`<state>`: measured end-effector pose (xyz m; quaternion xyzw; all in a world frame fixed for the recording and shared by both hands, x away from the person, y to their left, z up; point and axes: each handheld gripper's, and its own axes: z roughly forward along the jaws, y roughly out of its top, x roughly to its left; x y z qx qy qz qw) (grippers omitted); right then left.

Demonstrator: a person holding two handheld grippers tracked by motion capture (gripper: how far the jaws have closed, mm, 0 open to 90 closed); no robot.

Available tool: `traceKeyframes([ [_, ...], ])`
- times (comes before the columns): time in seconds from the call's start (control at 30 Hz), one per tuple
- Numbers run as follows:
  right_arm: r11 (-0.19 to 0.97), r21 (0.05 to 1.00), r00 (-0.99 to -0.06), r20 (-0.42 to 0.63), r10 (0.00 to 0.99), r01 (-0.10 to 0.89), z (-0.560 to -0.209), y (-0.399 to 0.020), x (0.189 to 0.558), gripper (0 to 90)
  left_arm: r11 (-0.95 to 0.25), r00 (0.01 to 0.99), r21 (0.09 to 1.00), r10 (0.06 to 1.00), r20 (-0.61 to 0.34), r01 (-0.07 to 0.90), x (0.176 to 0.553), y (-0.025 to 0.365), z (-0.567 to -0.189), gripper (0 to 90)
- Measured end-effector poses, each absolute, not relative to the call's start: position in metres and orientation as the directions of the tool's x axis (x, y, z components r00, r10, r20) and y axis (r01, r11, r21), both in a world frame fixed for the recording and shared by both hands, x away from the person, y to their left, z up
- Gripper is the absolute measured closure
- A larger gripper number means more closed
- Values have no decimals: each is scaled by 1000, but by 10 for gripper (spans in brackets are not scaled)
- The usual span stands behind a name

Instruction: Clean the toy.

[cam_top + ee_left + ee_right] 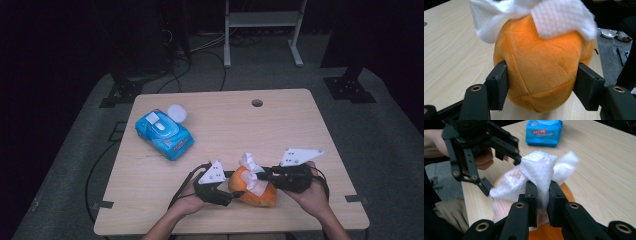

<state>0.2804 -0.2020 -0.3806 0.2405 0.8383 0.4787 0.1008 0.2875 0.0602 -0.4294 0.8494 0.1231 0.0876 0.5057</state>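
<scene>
1. At the left of the wooden table [300, 130], well apart from both hands, lies a blue pack of wet wipes [164, 132]. Its flip lid [176, 113] stands open at the far end, and a white opening shows on top of the pack; whether a wipe sticks out of it is too small to tell. In the right gripper view the same pack [544, 131] lies at the far edge of the table.

2. Right of the pack, near the front edge, the left gripper [227, 192] comes in low from the person's left hand [192, 202]. In the left gripper view its two black jaws press into opposite flanks of an orange plush ball [541, 67], so this tool is clamped on the ball.

3. The orange plush ball [252, 192] rests on the table between the two grippers, close to the front edge, with its underside on the wood in the left gripper view.

4. Over the top of the ball lies a white wipe [252, 170], partly draped, partly bunched upward. In the left gripper view the wipe [559, 17] covers the ball's upper part.

5. At the right, the right gripper [541, 200] is pinched tight on a fold of the wipe [536, 170], jaws nearly together with the cloth between them. From above, this gripper [265, 175] reaches in from the right hand [312, 192].
</scene>
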Motion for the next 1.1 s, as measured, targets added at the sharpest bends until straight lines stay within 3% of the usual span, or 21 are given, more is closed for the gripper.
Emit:
traceKeyframes([
  [0.23, 471, 844, -896, 26, 444, 258, -381, -174, 275, 795, -477, 956, 873, 289, 52, 96, 284, 57, -430, 351],
  [0.37, 438, 853, -889, 63, 453, 283, -381, -184, 281, 795, -467, 955, 877, 294, 37, 110, 287, 59, -431, 350],
  [0.47, 402, 851, -854, 98, 512, 339, -385, -208, 290, 795, -464, 954, 875, 299, 8, 138, 293, 64, -435, 342],
  [0.67, 388, 848, -845, 121, 520, 361, -393, -204, 291, 793, -398, 951, 897, 300, -69, 191, 297, 69, -429, 199],
  [0.87, 438, 838, -871, 87, 483, 327, -394, -184, 288, 792, -404, 949, 889, 302, -90, 214, 299, 72, -435, 230],
  [1.1, 422, 830, -857, 121, 501, 365, -398, -207, 288, 792, -414, 947, 876, 295, -127, 246, 303, 80, -442, 229],
])
